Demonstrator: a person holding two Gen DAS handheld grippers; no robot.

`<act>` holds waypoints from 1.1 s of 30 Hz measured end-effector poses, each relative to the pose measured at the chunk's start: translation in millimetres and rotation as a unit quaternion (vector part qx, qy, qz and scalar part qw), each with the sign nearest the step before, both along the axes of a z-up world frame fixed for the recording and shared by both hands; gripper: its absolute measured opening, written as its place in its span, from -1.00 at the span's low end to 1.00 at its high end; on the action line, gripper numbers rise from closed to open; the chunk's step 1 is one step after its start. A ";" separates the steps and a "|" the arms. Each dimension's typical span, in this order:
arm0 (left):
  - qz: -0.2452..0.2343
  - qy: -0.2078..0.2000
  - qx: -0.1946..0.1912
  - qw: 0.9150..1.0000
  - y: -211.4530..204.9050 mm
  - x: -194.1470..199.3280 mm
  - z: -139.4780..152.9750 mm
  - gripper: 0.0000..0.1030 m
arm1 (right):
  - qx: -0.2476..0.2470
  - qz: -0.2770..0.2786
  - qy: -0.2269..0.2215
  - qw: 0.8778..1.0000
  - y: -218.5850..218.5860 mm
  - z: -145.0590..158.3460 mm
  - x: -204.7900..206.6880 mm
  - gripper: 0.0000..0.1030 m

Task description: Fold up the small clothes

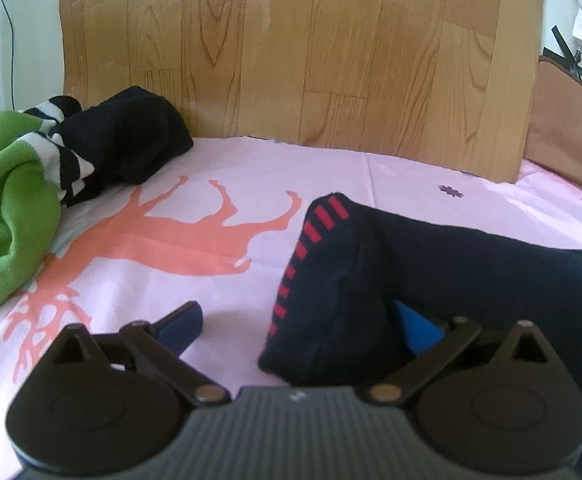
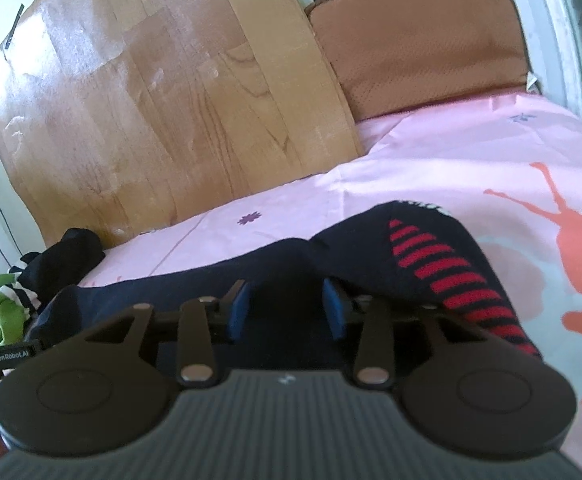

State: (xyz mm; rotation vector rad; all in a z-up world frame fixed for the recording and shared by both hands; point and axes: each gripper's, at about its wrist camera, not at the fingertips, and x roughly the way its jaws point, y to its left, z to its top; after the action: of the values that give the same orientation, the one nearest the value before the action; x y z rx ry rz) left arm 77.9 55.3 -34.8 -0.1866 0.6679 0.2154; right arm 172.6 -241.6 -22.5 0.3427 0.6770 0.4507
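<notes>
A dark sock with red stripes lies on the pink bed sheet in front of both grippers. It is bent over on itself, with the striped part standing up a bit, so the fold looks begun or just made. I think it is not flat and neat yet.

The left gripper has its jaws spread wide. 1 blue pad lies bare on the sheet and the other blue pad sits at the edge of the sock, partly under the cloth. The jaws do not squeeze anything, so this gripper has let go.

The right gripper has its jaws partway apart, with dark sock cloth between and around the blue pads. I cannot tell if the pads press on the cloth or just sit beside it.

More work is left. At the far side of the bed, by the wooden board, there is a little heap: a green cloth, a black and white striped piece and a black piece. They are all crumpled and look not folded yet.

I see no box, basket or drawer here. Everything just lies on the bed.
</notes>
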 end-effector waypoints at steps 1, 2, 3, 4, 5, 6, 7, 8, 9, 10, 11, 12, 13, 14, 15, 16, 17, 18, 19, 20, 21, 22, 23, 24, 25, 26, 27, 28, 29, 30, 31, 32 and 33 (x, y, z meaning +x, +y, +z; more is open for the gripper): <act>0.000 -0.001 0.001 1.000 -0.5 -0.7 -0.1 0.99 | -0.002 -0.007 -0.005 1.000 -0.9 1.5 -5.0 -0.16; 0.000 -0.001 0.003 1.000 -1.2 -1.2 -0.1 0.99 | -0.005 -0.016 -0.009 1.000 -2.2 2.4 -9.7 -0.18; 0.000 -0.002 0.005 1.000 -1.8 -1.3 -0.2 0.99 | -0.005 -0.028 -0.013 1.000 -4.8 3.9 -15.9 -0.19; -0.001 -0.002 0.009 1.000 -2.5 -1.5 -0.1 0.99 | -0.001 -0.037 -0.016 0.999 -8.2 5.0 -21.7 -0.19; -0.001 -0.003 0.013 1.000 -3.6 -2.1 0.2 0.99 | 0.006 -0.044 -0.015 0.999 -11.5 6.5 -27.5 -0.18; -0.001 -0.004 0.016 1.000 -4.7 -2.6 0.4 0.99 | 0.015 -0.048 -0.010 0.999 -13.9 8.3 -32.3 -0.17; 0.000 -0.005 0.018 1.000 -6.0 -3.3 0.7 0.99 | 0.024 -0.048 -0.005 0.999 -15.2 10.3 -36.1 -0.17; 0.000 -0.006 0.017 1.000 -6.0 -3.7 0.8 0.99 | 0.032 -0.043 -0.001 0.999 -14.5 12.3 -40.1 -0.17; 0.001 -0.007 0.016 1.000 -5.9 -4.3 1.0 0.99 | 0.039 -0.032 0.004 0.999 -11.5 14.5 -44.0 -0.17; 0.001 -0.008 0.013 1.000 -5.6 -5.0 0.9 0.99 | 0.040 -0.016 0.010 0.999 -5.1 16.3 -47.3 -0.17; 0.001 -0.009 0.011 1.000 -4.9 -5.6 0.9 0.99 | 0.034 0.003 0.015 0.999 4.5 17.5 -50.8 -0.17; 0.002 -0.009 0.008 1.000 -5.0 -6.3 0.9 0.99 | 0.020 0.021 0.017 0.999 15.5 18.4 -53.6 -0.16; 0.002 -0.010 0.007 1.000 -4.6 -7.3 1.0 0.99 | 0.002 0.036 0.014 0.999 26.8 18.3 -57.9 -0.15; 0.003 -0.011 0.006 1.000 -4.6 -8.3 1.1 0.99 | -0.015 0.047 0.007 0.999 36.1 17.6 -61.6 -0.15; 0.003 -0.013 0.007 1.000 -4.8 -9.3 1.2 0.99 | -0.032 0.054 -0.002 0.998 44.1 16.1 -64.7 -0.15; 0.003 -0.014 0.010 1.000 -5.7 -10.3 1.5 0.99 | -0.050 0.055 -0.009 0.997 49.8 13.3 -66.5 -0.13; 0.004 -0.015 0.014 1.000 -7.1 -11.4 1.8 0.99 | -0.057 0.055 -0.017 0.997 51.9 10.8 -67.4 -0.12; 0.003 -0.017 0.018 1.000 -8.6 -12.4 2.0 0.99 | -0.055 0.056 -0.019 0.997 51.9 10.9 -66.9 -0.05; 0.003 -0.019 0.023 1.000 -10.1 -13.1 2.3 0.99 | -0.051 0.059 -0.018 0.997 51.0 10.6 -65.1 -0.03; 0.003 -0.020 0.027 0.999 -11.3 -13.6 2.7 0.99 | -0.046 0.059 -0.018 0.997 49.4 10.0 -64.2 -0.03; 0.003 -0.021 0.029 0.999 -12.1 -14.1 3.1 0.98 | -0.040 0.059 -0.017 0.997 47.7 9.5 -63.5 -0.02; 0.003 -0.022 0.032 0.999 -13.1 -14.4 3.5 0.98 | -0.036 0.058 -0.016 0.998 45.9 9.3 -63.1 -0.02; 0.004 -0.023 0.036 0.999 -14.3 -14.7 3.7 0.98 | -0.033 0.058 -0.017 0.998 45.3 9.5 -62.8 0.00; 0.004 -0.025 0.043 0.999 -16.5 -15.6 4.2 0.98 | -0.033 0.059 -0.018 0.998 45.7 10.1 -63.5 0.04; 0.005 -0.028 0.052 0.998 -18.7 -16.7 4.9 0.98 | -0.037 0.061 -0.022 0.997 46.3 12.0 -68.8 0.06; 0.005 -0.031 0.063 0.998 -21.9 -18.3 5.7 0.97 | -0.047 0.059 -0.031 0.997 48.7 14.5 -71.9 0.07; 0.006 -0.035 0.074 0.997 -25.2 -19.7 6.3 0.96 | -0.058 0.057 -0.040 0.996 52.2 18.3 -76.3 0.07; 0.005 -0.039 0.087 0.995 -29.0 -21.0 6.9 0.96 | -0.060 0.059 -0.049 0.995 54.7 23.6 -82.1 0.07; 0.004 -0.041 0.097 0.994 -31.7 -21.7 7.5 0.96 | -0.047 0.071 -0.054 0.995 56.2 30.7 -88.3 0.07; 0.003 -0.043 0.106 0.993 -34.4 -21.8 7.9 0.96 | -0.023 0.090 -0.063 0.994 57.5 43.2 -96.8 0.07; 0.001 -0.044 0.113 0.993 -36.8 -21.9 8.2 0.96 | -0.003 0.106 -0.075 0.991 58.4 55.9 -104.7 0.07; 0.001 -0.044 0.118 0.992 -38.3 -21.7 8.4 0.96 | 0.016 0.126 -0.093 0.988 60.3 71.1 -114.2 0.06; 0.001 -0.045 0.121 0.992 -39.1 -22.1 8.5 0.96 | 0.034 0.146 -0.113 0.982 62.9 86.7 -124.2 0.06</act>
State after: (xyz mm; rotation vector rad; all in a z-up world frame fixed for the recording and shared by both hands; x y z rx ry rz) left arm 55.8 16.2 -26.3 0.0354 0.5473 0.2870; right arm 48.4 -178.7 64.2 0.2511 0.4908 0.7827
